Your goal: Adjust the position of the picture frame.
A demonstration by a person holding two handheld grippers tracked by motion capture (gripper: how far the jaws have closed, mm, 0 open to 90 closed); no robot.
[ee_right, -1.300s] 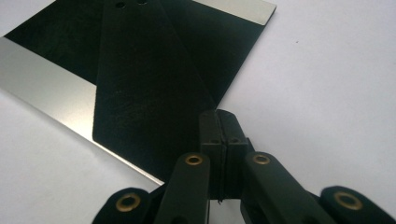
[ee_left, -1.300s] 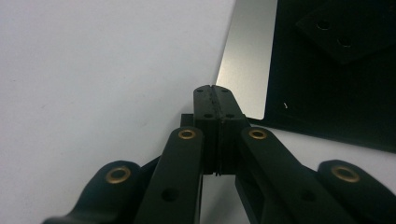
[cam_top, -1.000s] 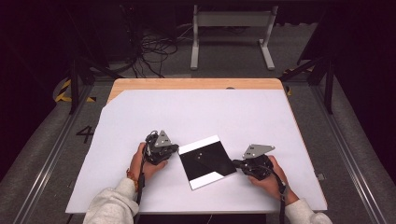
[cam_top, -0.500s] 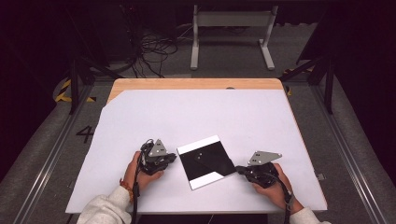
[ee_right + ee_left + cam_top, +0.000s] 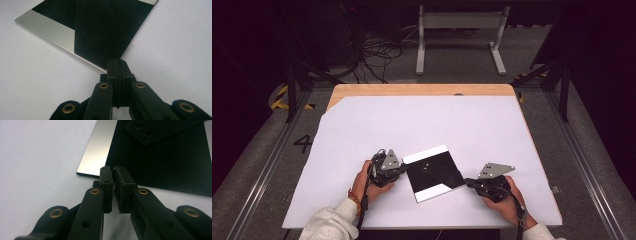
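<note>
White table cover, black cloth hiding plate middle, left gripper fingers slightly parted, right gripper fingers pressed together.

I saw a white sheet covering most of a wooden table. Beyond it the grey floor carried tangled cables and a pale metal stand. Yellow-black tape marked the left. The room was dark.

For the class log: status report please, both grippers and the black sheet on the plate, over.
Left gripper at the black sheet's edge, jaws just been opening, a sliver apart. Right gripper shut at the sheet's corner. Nothing blocking on the white table.
</note>
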